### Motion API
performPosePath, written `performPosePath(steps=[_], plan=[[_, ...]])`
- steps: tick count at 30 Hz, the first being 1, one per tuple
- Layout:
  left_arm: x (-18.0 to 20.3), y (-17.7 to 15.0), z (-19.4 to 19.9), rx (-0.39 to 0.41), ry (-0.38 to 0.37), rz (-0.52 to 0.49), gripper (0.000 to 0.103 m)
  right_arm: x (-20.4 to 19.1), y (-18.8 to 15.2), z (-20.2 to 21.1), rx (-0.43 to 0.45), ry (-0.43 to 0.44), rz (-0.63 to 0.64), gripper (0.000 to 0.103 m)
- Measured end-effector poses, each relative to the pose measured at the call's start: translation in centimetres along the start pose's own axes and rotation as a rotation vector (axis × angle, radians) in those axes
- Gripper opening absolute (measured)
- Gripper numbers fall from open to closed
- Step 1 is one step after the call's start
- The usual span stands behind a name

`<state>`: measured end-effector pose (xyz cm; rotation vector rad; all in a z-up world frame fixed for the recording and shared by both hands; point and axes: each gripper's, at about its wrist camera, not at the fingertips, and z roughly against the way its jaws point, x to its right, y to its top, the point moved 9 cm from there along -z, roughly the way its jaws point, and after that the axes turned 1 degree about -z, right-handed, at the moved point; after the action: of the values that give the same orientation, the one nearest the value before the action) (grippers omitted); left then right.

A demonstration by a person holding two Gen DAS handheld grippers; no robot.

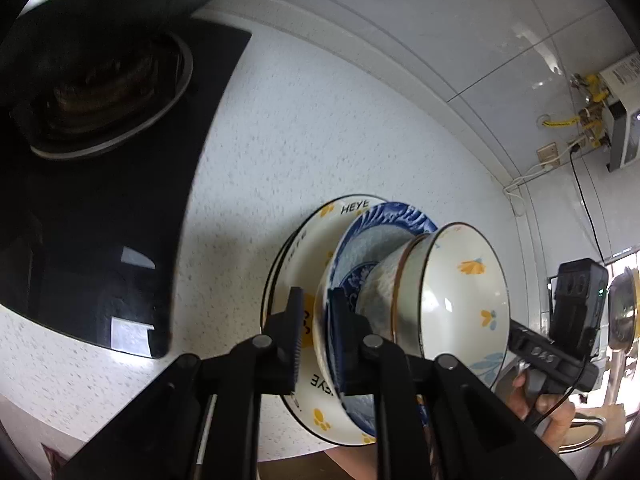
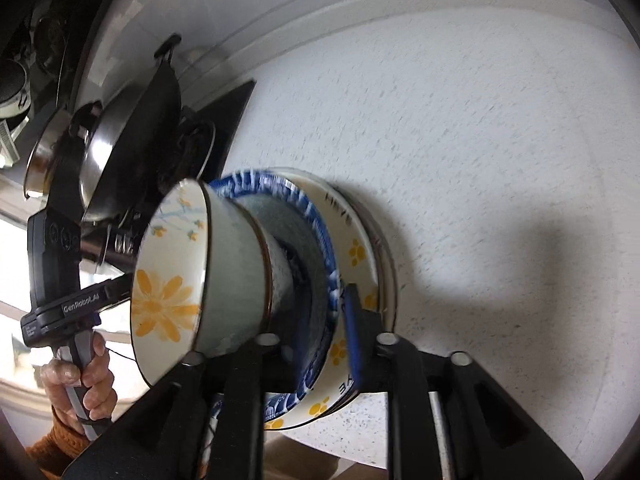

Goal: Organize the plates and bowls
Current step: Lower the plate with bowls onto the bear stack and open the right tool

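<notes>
A stack of dishes is held between both grippers above the white speckled counter [image 1: 320,128]. A cream plate [image 1: 316,236] with yellow paw prints lies at the bottom. On it sits a blue patterned plate [image 1: 384,224], then two nested cream bowls [image 1: 460,292] with yellow flowers. My left gripper [image 1: 318,336] is shut on the rims of the two plates. My right gripper [image 2: 324,340] is shut on the plate rims at the opposite side of the stack [image 2: 280,264]. Its left finger is partly hidden behind the bowls [image 2: 192,272].
A black gas hob [image 1: 100,184] with a burner lies to one side. A wok and a steel pot [image 2: 120,120] stand on it. A tiled wall with a water heater and pipes [image 1: 600,104] rises behind. A sink rim [image 1: 588,436] shows low down.
</notes>
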<state>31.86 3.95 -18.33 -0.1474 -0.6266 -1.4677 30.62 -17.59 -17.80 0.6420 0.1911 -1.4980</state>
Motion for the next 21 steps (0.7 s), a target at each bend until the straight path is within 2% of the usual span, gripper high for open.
performPosePath(steps=[1, 2, 4, 5, 6, 7, 8, 9, 10, 12, 16, 21], plan=[[0.1, 0.1, 0.6, 0.025, 0.013, -0.027, 0.013, 0.2, 0.1, 0.9, 0.031, -0.03, -0.001, 0.041], [0.3, 0.2, 1.3, 0.058, 0.033, -0.065, 0.013, 0.3, 0.2, 1.8, 0.062, -0.053, 0.004, 0.043], [0.6, 0.5, 3.4, 0.153, 0.089, -0.15, 0.014, 0.0, 0.0, 3.5, 0.118, -0.074, 0.013, 0.055], [1.0, 0.6, 4.5, 0.208, 0.113, -0.198, 0.019, -0.2, -0.2, 4.5, 0.152, -0.112, 0.025, 0.059], [1.3, 0.7, 5.4, 0.251, 0.122, -0.229, 0.029, -0.4, -0.3, 5.1, 0.179, -0.148, 0.04, 0.068], [1.8, 0.9, 6.5, 0.303, 0.118, -0.254, 0.034, -0.7, -0.7, 6.0, 0.212, -0.196, 0.06, 0.076], [2.1, 0.9, 7.5, 0.35, 0.109, -0.272, 0.043, -1.2, -1.1, 6.8, 0.244, -0.234, 0.082, 0.08], [2.5, 0.8, 8.4, 0.385, 0.099, -0.289, 0.046, -1.7, -1.4, 7.3, 0.261, -0.235, 0.096, 0.092], [2.8, 0.8, 9.0, 0.406, 0.092, -0.303, 0.048, -2.4, -1.9, 7.9, 0.279, -0.234, 0.108, 0.099], [3.5, 0.8, 9.6, 0.422, 0.081, -0.322, 0.052, -3.8, -2.9, 8.8, 0.314, -0.283, 0.153, 0.101], [4.8, 0.4, 10.7, 0.426, 0.063, -0.34, 0.053, -7.0, -4.3, 10.1, 0.372, -0.375, 0.262, 0.102], [5.0, -0.5, 12.5, 0.472, 0.154, -0.341, 0.053, -10.0, -5.1, 10.7, 0.411, -0.41, 0.328, 0.102]])
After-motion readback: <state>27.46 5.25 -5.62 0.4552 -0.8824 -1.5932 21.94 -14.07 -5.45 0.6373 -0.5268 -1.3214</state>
